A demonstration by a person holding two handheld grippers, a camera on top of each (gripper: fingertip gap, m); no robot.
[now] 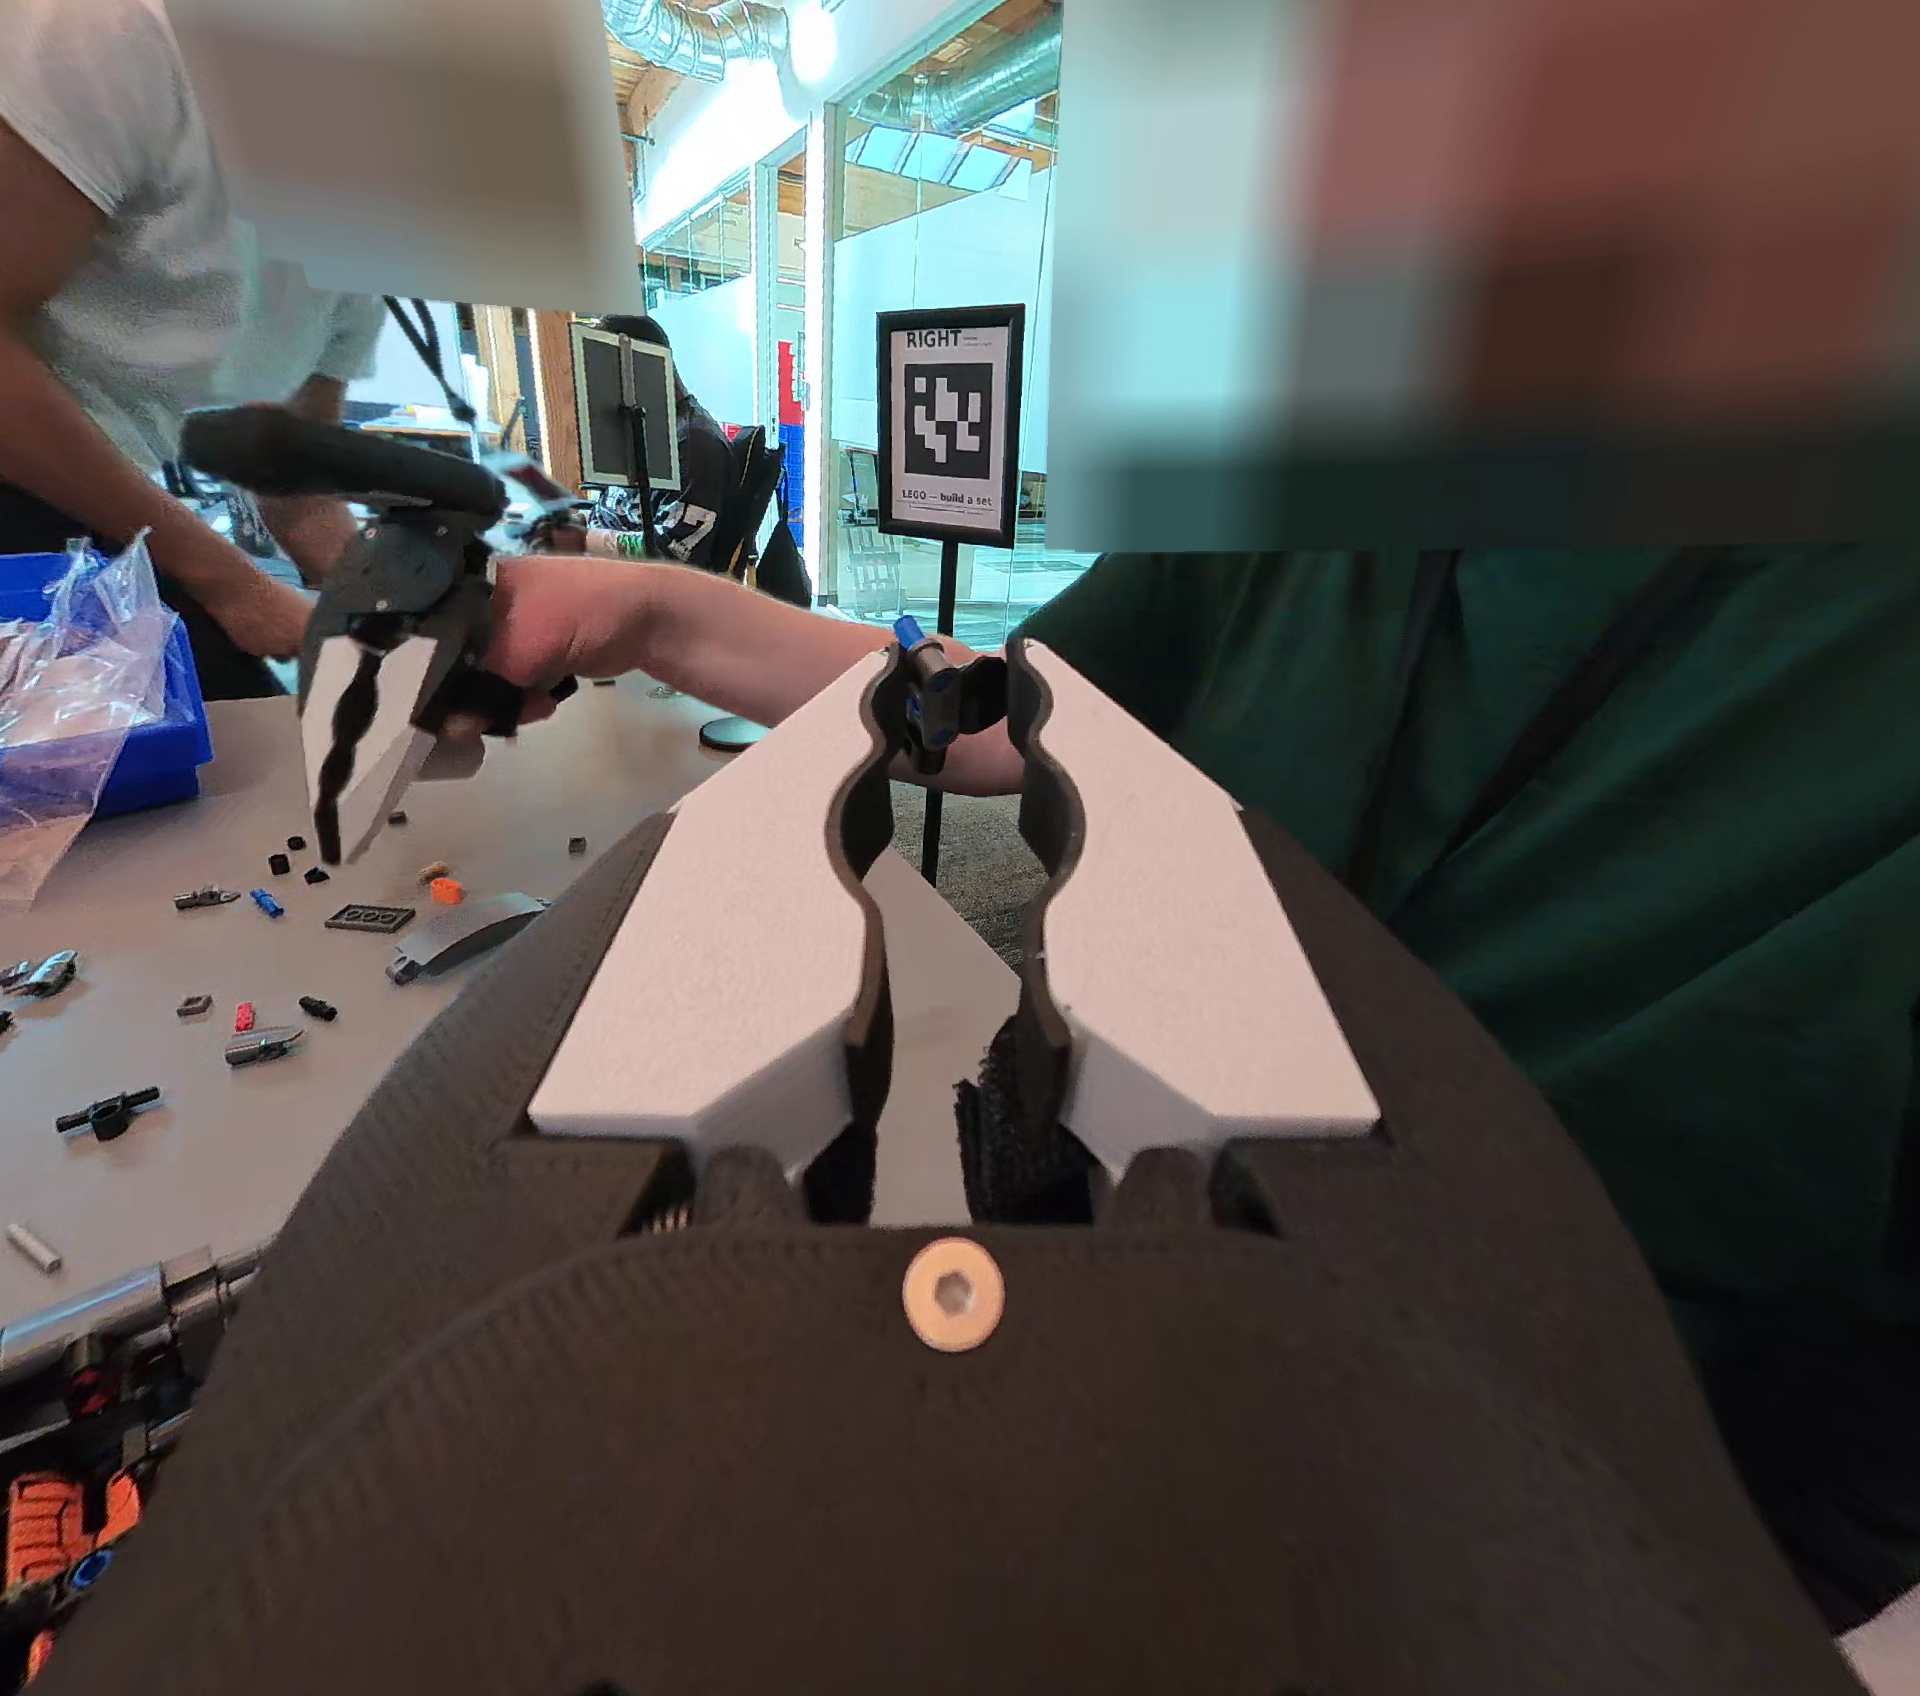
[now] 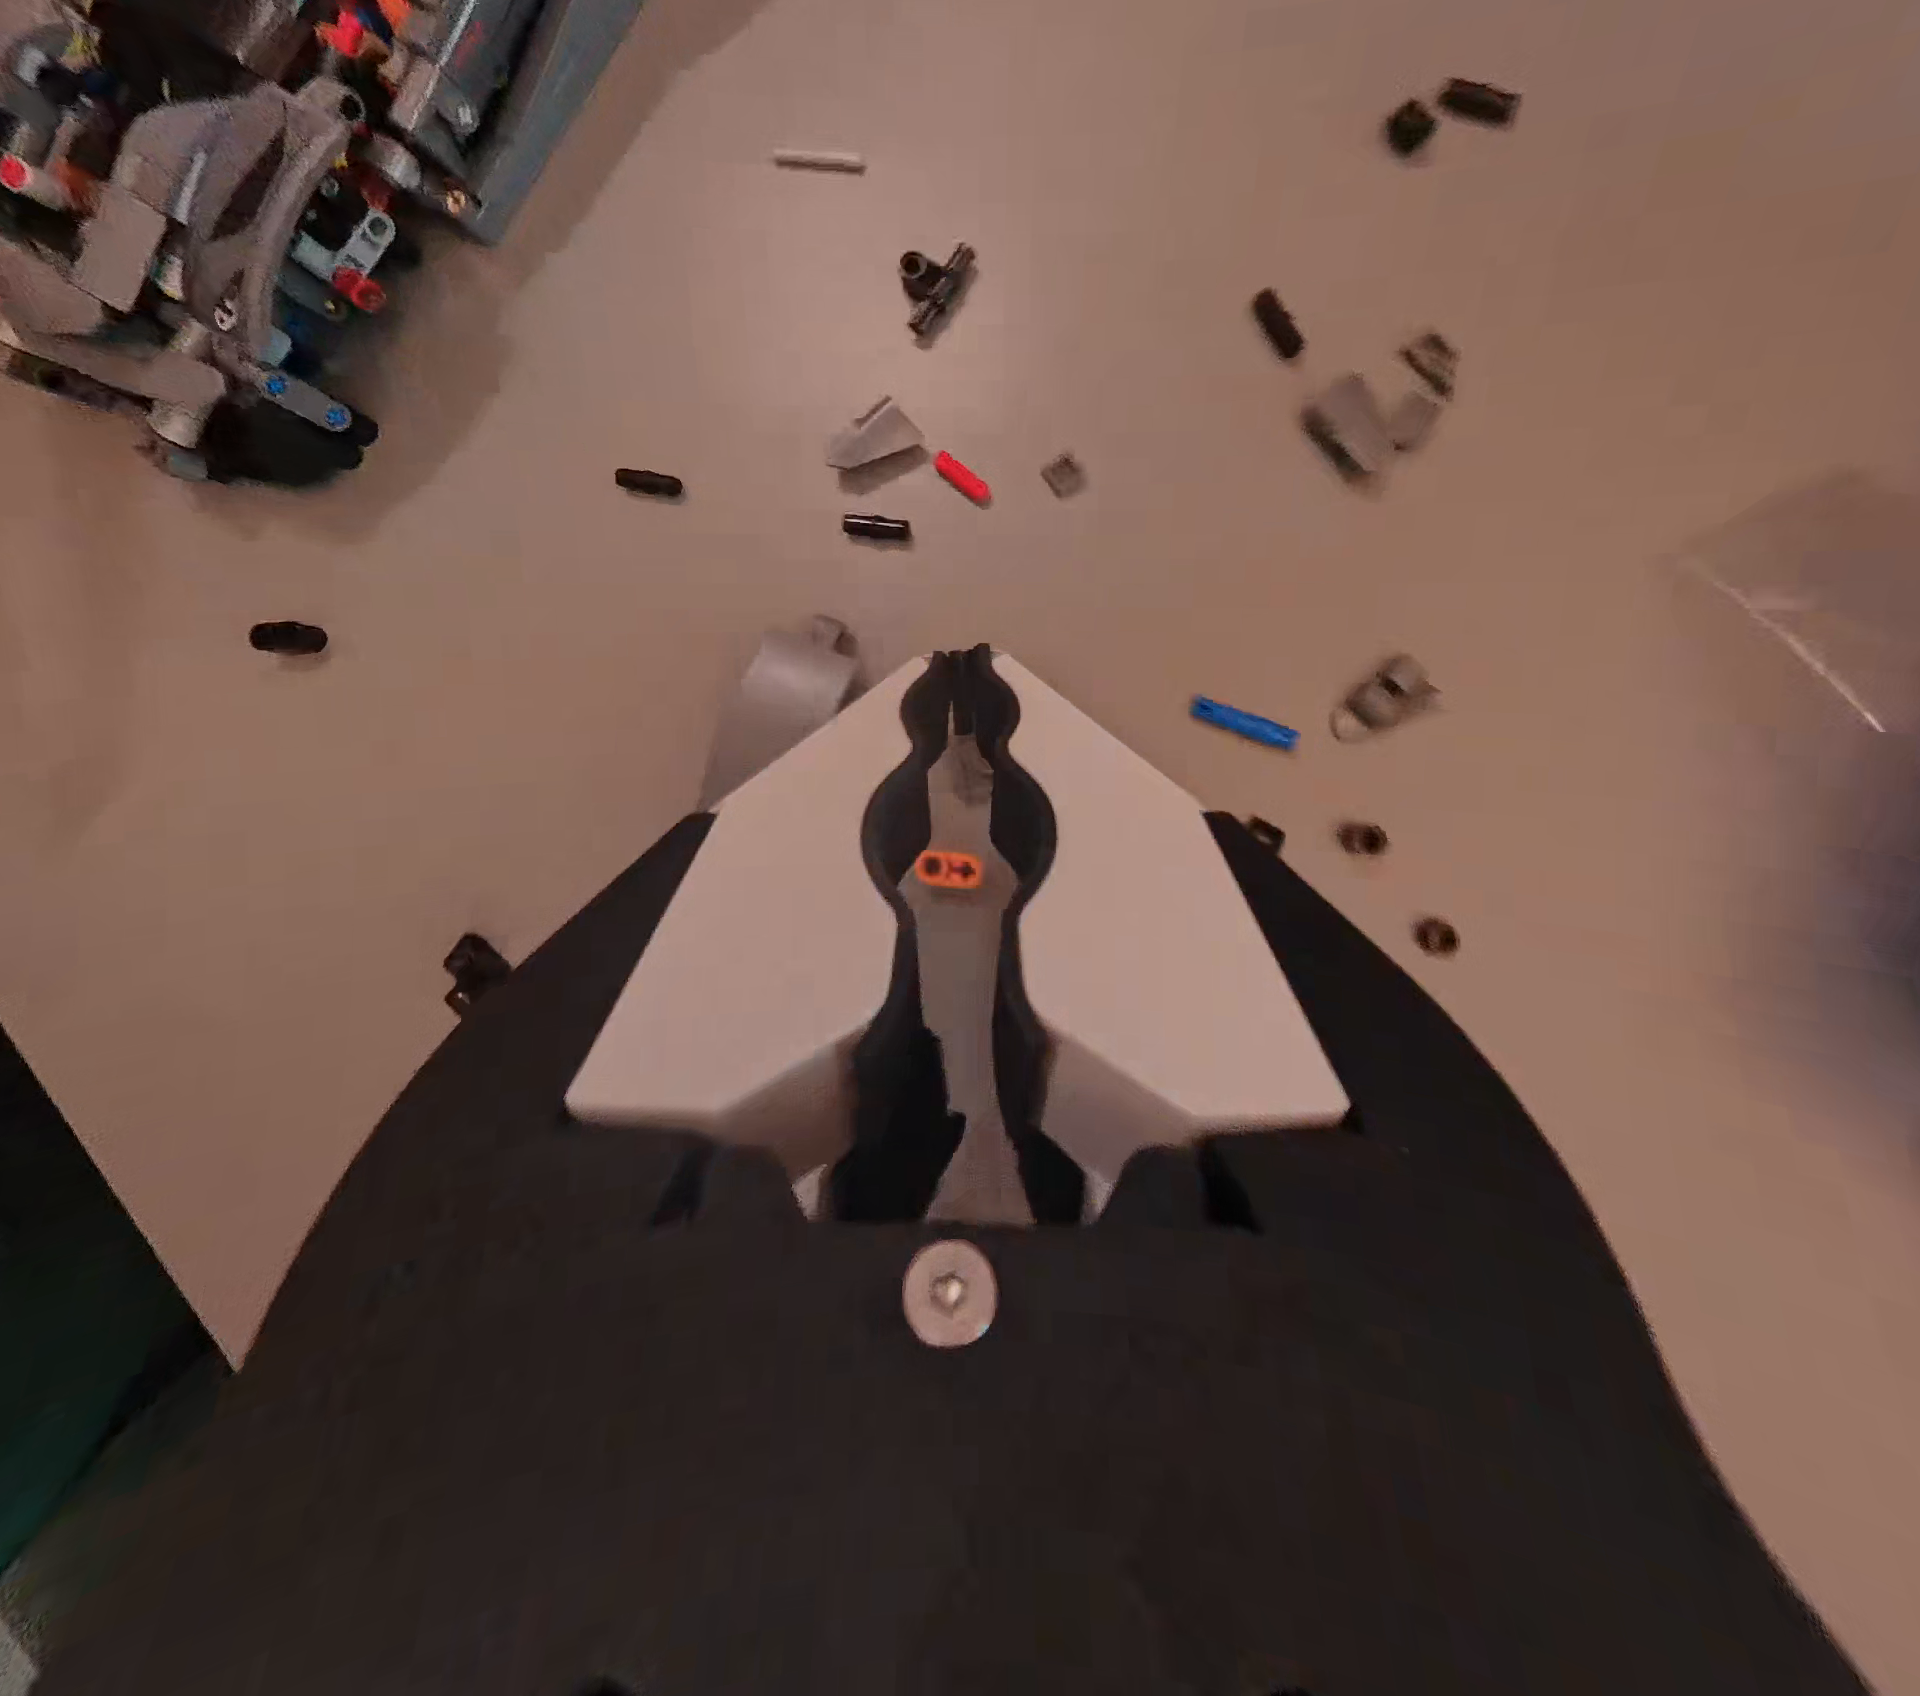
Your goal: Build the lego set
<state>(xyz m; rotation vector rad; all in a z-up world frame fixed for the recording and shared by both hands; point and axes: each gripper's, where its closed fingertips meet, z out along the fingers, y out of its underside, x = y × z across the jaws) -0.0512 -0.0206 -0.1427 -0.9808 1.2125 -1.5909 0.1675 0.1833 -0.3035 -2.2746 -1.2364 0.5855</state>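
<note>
My left gripper (image 1: 940, 670) is raised above the grey table (image 1: 260, 1158) and shut on a small black connector with blue pins (image 1: 928, 704), pinched at the fingertips. My right gripper (image 2: 964, 659) is shut and points down at the table among small black pieces (image 1: 281, 864); it also shows in the left wrist view (image 1: 330, 846). I cannot tell whether anything sits between its tips. A grey curved panel (image 2: 790, 690) lies just left of its tips, and an orange piece (image 2: 948, 869) shows through the finger gap. The partly built grey, black and orange model (image 2: 312, 88) stands at the upper left.
Loose pieces are scattered on the table: a blue pin (image 2: 1244, 724), a red pin (image 2: 961, 475), a black cross connector (image 2: 935, 285). A blue bin with plastic bags (image 1: 156, 753) stands at the far left. A framed sign on a stand (image 1: 948, 425) and another person are behind. My right fingertips sit around 35 cm from my left ones. Measured from the fingertips, the orange piece (image 2: 948, 869) is 6 cm or so from the right gripper and 35 cm from the left.
</note>
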